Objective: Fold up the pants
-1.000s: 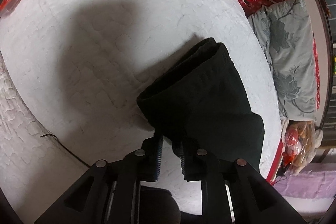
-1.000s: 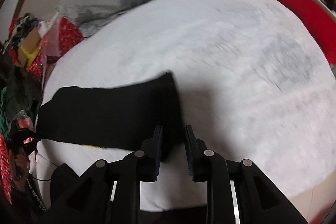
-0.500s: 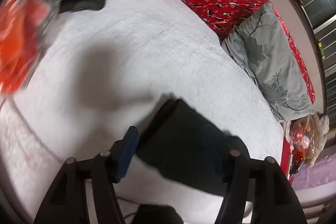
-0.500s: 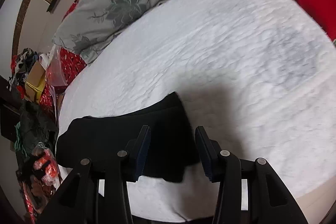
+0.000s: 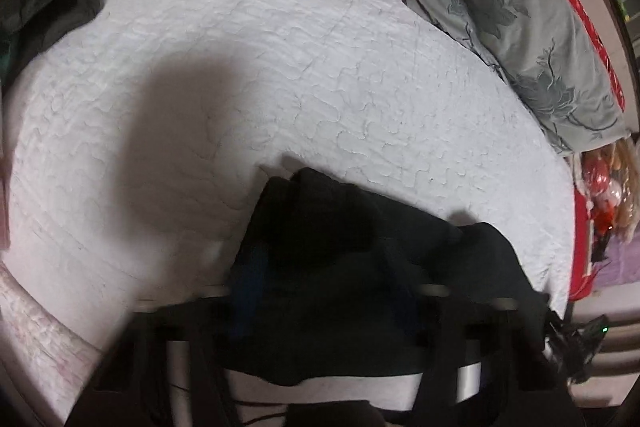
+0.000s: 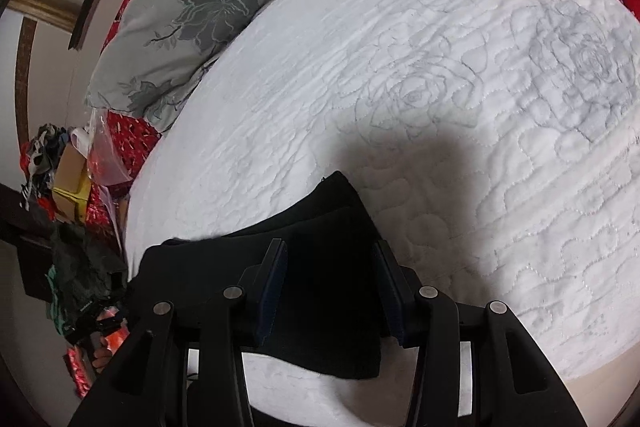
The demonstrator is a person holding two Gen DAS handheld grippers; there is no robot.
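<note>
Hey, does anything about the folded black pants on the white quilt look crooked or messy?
Slightly. In the right wrist view the black folded pants on the white quilted bedspread show layers that don't line up: one edge steps out past the other near the far corner. The left wrist view is too blurred to judge the other end.

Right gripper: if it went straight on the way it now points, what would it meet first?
Most likely the folded black pants, lying between the closing right gripper pads on the white quilted bedspread; depth is unclear.
</note>
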